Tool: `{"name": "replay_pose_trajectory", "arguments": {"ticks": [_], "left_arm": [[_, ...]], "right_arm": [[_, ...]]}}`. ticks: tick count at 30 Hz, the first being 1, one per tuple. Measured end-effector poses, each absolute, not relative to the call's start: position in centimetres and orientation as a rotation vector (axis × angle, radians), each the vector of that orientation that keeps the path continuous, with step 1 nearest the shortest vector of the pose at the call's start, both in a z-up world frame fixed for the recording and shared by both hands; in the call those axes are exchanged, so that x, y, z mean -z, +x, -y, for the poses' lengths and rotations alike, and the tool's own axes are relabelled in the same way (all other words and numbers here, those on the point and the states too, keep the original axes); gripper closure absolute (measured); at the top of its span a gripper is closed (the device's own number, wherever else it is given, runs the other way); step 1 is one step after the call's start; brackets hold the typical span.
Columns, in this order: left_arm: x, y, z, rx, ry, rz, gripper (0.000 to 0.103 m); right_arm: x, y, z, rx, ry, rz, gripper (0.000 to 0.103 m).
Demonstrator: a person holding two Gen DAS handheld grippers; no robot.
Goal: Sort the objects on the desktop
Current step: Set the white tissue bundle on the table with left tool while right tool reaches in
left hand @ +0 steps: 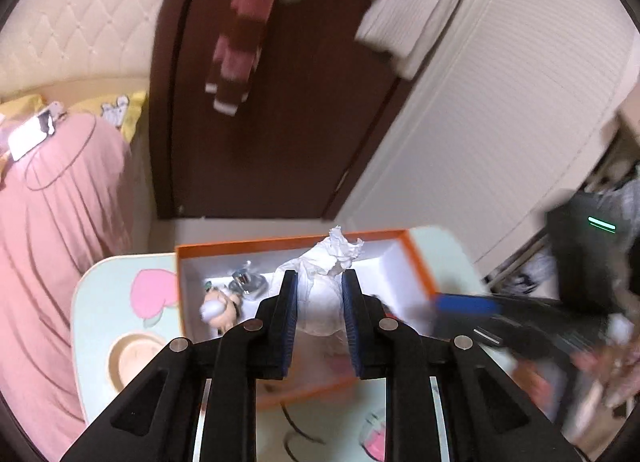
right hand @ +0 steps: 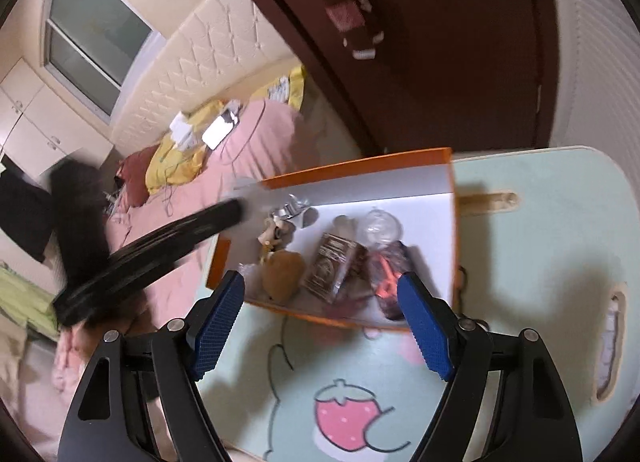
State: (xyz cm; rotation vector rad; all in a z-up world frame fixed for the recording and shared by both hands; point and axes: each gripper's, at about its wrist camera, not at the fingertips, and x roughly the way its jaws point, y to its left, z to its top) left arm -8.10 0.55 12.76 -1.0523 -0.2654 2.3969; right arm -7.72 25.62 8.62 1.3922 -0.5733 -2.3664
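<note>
My left tongs (left hand: 319,294) pinch one crumpled white tissue (left hand: 326,262) above the single orange box (left hand: 416,258). My right tongs (right hand: 324,310) gape wide, holding nothing, at the box's near edge. The box sits on one pale green table (right hand: 540,222); its right half lies bare. No writing is legible.

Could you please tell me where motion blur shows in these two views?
Left wrist view: the right hand-held gripper smears at the right; the left hand-held gripper and its crumpled tissue stay sharp. Right wrist view: the left one is a dark streak; the orange box is soft.
</note>
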Motion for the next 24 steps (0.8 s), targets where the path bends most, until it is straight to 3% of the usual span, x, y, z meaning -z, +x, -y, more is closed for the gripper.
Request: {"name": "replay_pose_trajectory", "arguments": {"ticks": [4, 12, 13, 14, 17, 21, 24], "left_arm": [[-11.8, -4.0, 0.5, -2.465, -1.069, 0.206, 0.083], [-6.3, -1.0, -1.0, -2.533, -1.169, 0.108, 0.083], [-5.7, -1.0, -1.4, -2.537, -1.181, 0.101, 0.083], [-5.1, -1.1, -1.8, -2.536, -1.196, 0.093, 0.083], [-4.1, -1.3, -2.1, -2.528, -1.219, 0.088, 0.083], [-3.5, -1.7, -2.0, -2.534, -1.222, 0.122, 0.078], [-3.6, -1.4, -1.1, -2.539, -1.191, 0.164, 0.061]], "right_arm": [[-7.0, -11.1, -23.3, 2.248, 1.553, 0.562, 0.035], [-2.8, -14.4, -19.1, 2.207, 1.815, 0.419, 0.036], [-2.2, -14.7, -18.7, 2.209, 1.84, 0.397, 0.04], [-1.9, -15.0, -18.6, 2.221, 1.851, 0.373, 0.053], [-2.2, -15.0, -19.4, 2.25, 1.816, 0.385, 0.07], [-2.7, -14.4, -19.8, 2.259, 1.77, 0.387, 0.073], [-3.4, -13.7, -20.4, 2.257, 1.704, 0.422, 0.08]]}}
